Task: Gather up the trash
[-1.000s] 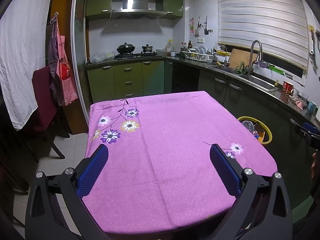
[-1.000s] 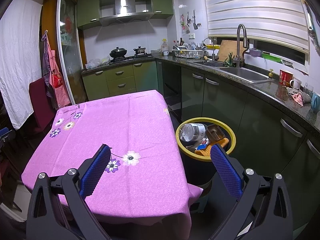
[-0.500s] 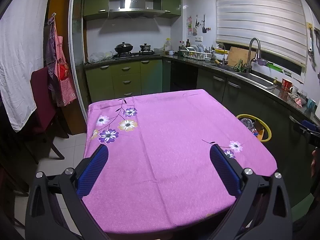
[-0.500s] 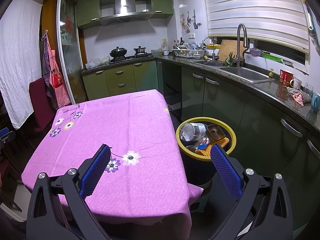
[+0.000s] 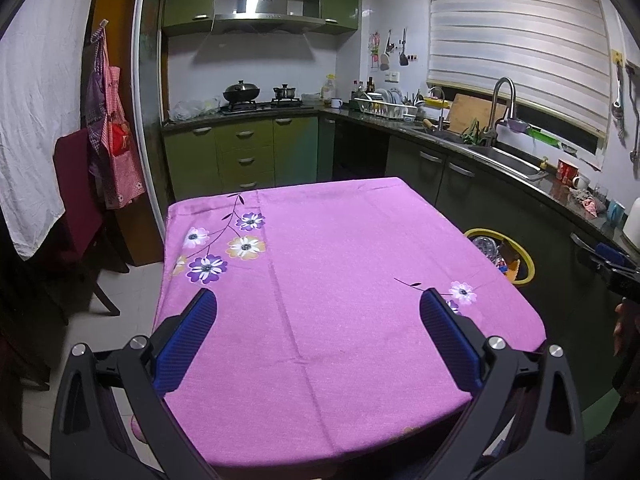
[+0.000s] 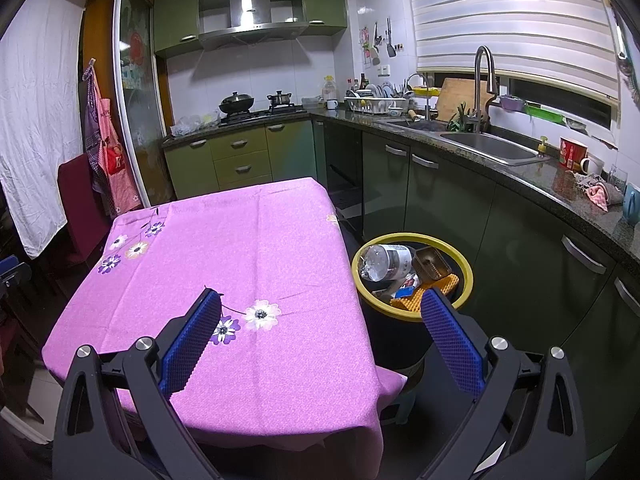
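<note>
A black trash bin with a yellow rim (image 6: 466,268) stands right of the table; it also shows in the left wrist view (image 5: 528,266). It holds a crushed clear plastic bottle (image 6: 386,262), a brown tray (image 6: 432,263), an orange ridged piece (image 6: 440,286) and other scraps. My left gripper (image 5: 318,306) is open and empty above the near part of the pink tablecloth (image 5: 320,264). My right gripper (image 6: 320,308) is open and empty above the table's right edge, next to the bin.
The pink flowered tablecloth (image 6: 224,256) shows no loose items. Dark green cabinets (image 6: 520,232) with a sink (image 6: 488,148) run along the right. A stove with pots (image 6: 256,106) is at the back. A dark red chair (image 5: 78,196) stands left.
The left view has shifted slightly, as if the left gripper rose or pulled back a little. The right gripper has not moved. Both stay open.
</note>
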Demonstrator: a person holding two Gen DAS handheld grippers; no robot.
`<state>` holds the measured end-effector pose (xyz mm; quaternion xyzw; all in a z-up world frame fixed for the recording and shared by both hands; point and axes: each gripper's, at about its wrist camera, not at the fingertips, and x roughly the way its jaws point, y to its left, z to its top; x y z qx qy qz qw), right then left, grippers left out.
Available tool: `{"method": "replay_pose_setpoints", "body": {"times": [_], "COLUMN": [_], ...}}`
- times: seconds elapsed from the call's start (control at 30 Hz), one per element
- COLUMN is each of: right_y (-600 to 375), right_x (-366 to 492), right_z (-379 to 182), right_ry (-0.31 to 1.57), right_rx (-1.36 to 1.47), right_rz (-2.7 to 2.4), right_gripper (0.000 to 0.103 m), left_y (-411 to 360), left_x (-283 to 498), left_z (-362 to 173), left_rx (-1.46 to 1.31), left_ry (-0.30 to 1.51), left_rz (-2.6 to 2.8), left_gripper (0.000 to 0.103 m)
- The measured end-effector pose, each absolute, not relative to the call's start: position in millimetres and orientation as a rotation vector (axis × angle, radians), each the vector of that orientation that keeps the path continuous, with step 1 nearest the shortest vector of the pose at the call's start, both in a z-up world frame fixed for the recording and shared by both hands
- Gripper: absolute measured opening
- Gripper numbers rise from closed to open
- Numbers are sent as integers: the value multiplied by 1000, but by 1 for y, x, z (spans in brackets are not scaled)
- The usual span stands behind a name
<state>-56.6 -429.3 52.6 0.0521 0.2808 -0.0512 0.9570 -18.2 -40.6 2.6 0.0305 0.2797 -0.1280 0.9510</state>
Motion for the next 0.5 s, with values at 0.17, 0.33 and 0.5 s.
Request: {"method": "replay_pose_setpoints", "body": {"times": [0.17,0.33,0.5], "right_y": [-430,-430,-430], "right_x": [-55,-53,-52], "right_z": [50,50,48], "right_ry": [575,580,586], "right_rx": [106,107,107], "right_rz": [-105,-104,-101], "right_gripper": [99,99,99], "left_y": [-44,-44,-42], "left_x": [-17,-17,-12], "left_z": [2,2,2], "left_rx": [73,90,67], "left_ry": [569,535,558], "left_rz": [-258,-222,-252], "left_gripper": [97,97,97]}}
